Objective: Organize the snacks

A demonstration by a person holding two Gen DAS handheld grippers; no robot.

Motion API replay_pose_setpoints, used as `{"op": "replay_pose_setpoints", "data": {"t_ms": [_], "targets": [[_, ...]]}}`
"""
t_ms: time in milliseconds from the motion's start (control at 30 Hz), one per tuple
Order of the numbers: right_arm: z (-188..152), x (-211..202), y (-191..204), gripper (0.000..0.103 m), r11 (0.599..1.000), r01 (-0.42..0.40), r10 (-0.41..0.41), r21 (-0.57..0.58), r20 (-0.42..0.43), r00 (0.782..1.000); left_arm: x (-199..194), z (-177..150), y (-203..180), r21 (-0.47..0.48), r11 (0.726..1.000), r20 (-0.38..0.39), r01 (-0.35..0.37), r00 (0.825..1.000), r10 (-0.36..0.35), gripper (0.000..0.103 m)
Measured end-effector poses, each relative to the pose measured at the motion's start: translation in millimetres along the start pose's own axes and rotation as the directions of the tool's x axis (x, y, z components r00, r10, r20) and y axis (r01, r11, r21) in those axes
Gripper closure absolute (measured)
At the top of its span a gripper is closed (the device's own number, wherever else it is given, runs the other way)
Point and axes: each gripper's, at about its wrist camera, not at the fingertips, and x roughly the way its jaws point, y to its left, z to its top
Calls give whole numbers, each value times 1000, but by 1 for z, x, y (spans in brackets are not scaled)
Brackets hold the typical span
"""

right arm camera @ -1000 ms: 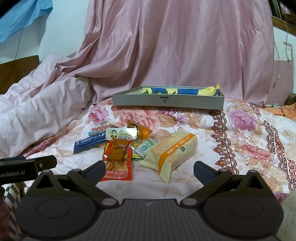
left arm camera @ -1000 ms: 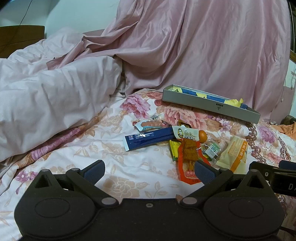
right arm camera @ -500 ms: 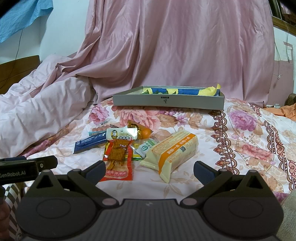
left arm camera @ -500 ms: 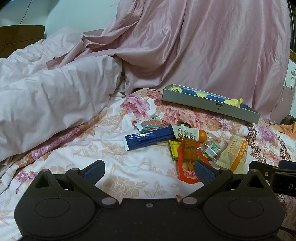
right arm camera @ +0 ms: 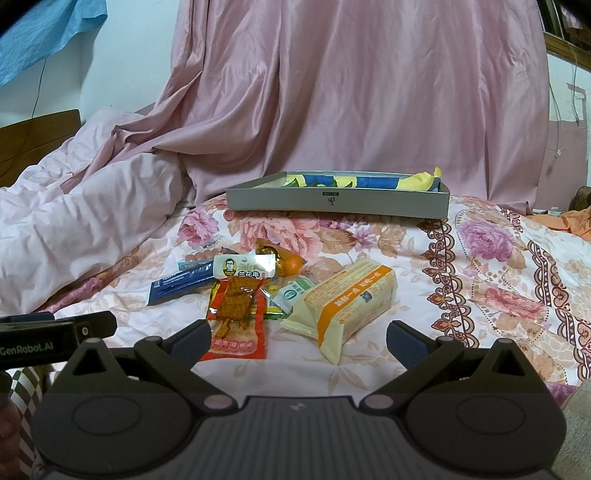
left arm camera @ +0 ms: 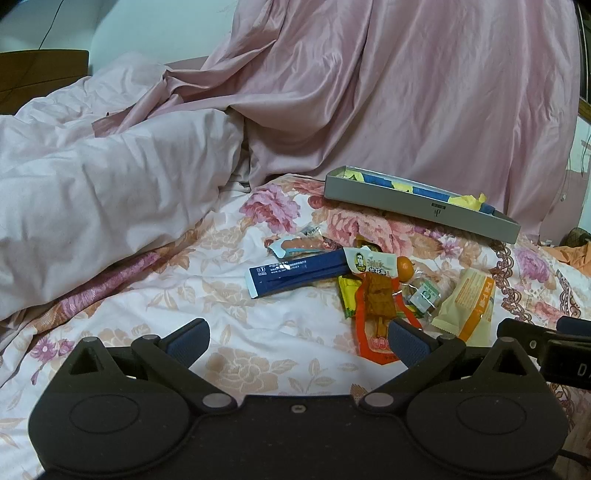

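floral bedsheet (right arm camera: 480, 258) spread flat | pale pink duvet (left arm camera: 92, 192) bunched at left | pink curtain (right arm camera: 369, 92) hanging behind | blue cloth (right arm camera: 40, 33) top left | possibly wooden headboard (left arm camera: 40, 74)

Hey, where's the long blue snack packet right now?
The long blue snack packet lies on the floral bedspread at the pile's left edge, beside the red snack pouch.

Floral bedsheet (right arm camera: 480, 266) in pinks and cream, rumpled pale pink duvet (left arm camera: 92, 192) at its left, pink satin curtain (right arm camera: 369, 92) draped behind, pale wall (right arm camera: 122, 66) beyond, brown wooden headboard (left arm camera: 37, 74) far left
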Motion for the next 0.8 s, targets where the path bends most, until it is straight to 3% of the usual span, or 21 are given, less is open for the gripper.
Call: {"op": "replay_pose_setpoints", "data": {"t_ms": [533,800], "targets": [[0,-3,2,0,1000,-6,6,5,-9,1000,6,-11,-1,17,1000,-17,-13,1000,14,1],[6,6,-6,0,998,-31,35,59,-65,997,20,-12,-7,47,999,-67,-12,998,15,1]]}}
